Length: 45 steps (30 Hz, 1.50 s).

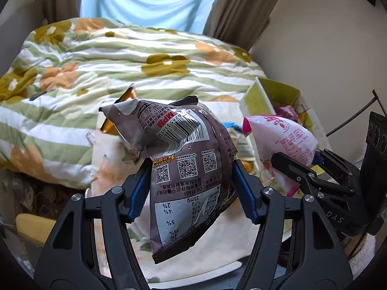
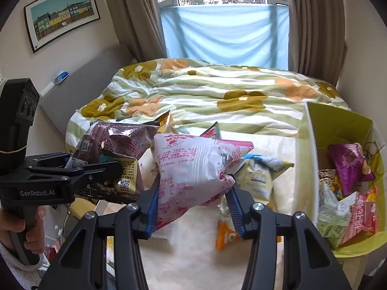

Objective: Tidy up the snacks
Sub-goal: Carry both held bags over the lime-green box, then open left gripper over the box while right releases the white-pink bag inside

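Purple-brown foil marks the snack bag [image 1: 183,169] pinched between the blue pads [image 1: 137,193] of the left gripper [image 1: 191,188], held up over the bed with its barcode side facing the camera. Just to its right, the right gripper [image 2: 193,203] is clamped on a pink-and-white snack bag [image 2: 193,166] — also lifted off the bedding. Below and between them, more loose packets [image 2: 256,176] lie on a cream cloth. A yellow-green box [image 2: 338,125] stands at the right edge of the bed, already holding several packets [image 2: 348,162]. Beyond spreads a flowered quilt [image 2: 217,89] — then a window with a pale blue sheet [image 2: 225,31].
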Available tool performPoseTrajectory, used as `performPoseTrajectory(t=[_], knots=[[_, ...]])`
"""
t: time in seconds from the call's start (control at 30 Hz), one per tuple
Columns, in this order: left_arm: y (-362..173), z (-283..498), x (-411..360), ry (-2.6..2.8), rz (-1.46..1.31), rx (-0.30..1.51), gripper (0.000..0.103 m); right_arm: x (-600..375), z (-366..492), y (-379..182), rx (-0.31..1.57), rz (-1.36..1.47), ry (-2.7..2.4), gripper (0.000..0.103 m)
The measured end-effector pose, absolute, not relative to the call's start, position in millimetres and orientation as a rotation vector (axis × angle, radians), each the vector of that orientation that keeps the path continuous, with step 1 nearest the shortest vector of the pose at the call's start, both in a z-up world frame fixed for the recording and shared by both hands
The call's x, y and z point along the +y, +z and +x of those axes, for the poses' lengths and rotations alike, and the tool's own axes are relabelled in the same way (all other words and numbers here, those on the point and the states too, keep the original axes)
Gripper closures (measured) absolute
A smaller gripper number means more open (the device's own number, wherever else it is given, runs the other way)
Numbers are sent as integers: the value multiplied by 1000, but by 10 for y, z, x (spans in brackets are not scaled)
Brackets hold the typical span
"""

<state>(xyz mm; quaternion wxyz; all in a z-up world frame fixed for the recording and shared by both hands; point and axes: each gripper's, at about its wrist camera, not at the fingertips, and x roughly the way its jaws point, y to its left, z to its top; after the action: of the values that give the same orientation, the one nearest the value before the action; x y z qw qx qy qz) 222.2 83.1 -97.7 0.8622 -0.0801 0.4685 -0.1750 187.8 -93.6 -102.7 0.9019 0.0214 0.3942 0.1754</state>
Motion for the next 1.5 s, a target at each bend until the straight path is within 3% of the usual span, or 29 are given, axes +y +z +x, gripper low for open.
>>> performPoseTrajectory(t=[0.4, 0.83, 0.93, 0.97, 1.03, 1.5], knots=[[-624, 2816, -1093, -516, -144, 930, 41, -2549, 1986, -577, 734, 63, 200, 58], [-1159, 3479, -2719, -452, -52, 1032, 41, -3888, 2428, -748, 775, 111, 210, 58], [-1297, 3560, -2832, -416, -14, 1059, 32, -4029, 2528, -844, 805, 116, 217, 58], [-1327, 3576, -2860, -404, -5, 1069, 21, -4053, 2559, -870, 813, 119, 220, 58], [-1369, 3585, -2795, -394, -6, 1071, 8, -4099, 2609, -901, 825, 128, 225, 58], [-1277, 3244, -2090, -343, -75, 1071, 8, -3970, 2824, -996, 867, 152, 243, 58]])
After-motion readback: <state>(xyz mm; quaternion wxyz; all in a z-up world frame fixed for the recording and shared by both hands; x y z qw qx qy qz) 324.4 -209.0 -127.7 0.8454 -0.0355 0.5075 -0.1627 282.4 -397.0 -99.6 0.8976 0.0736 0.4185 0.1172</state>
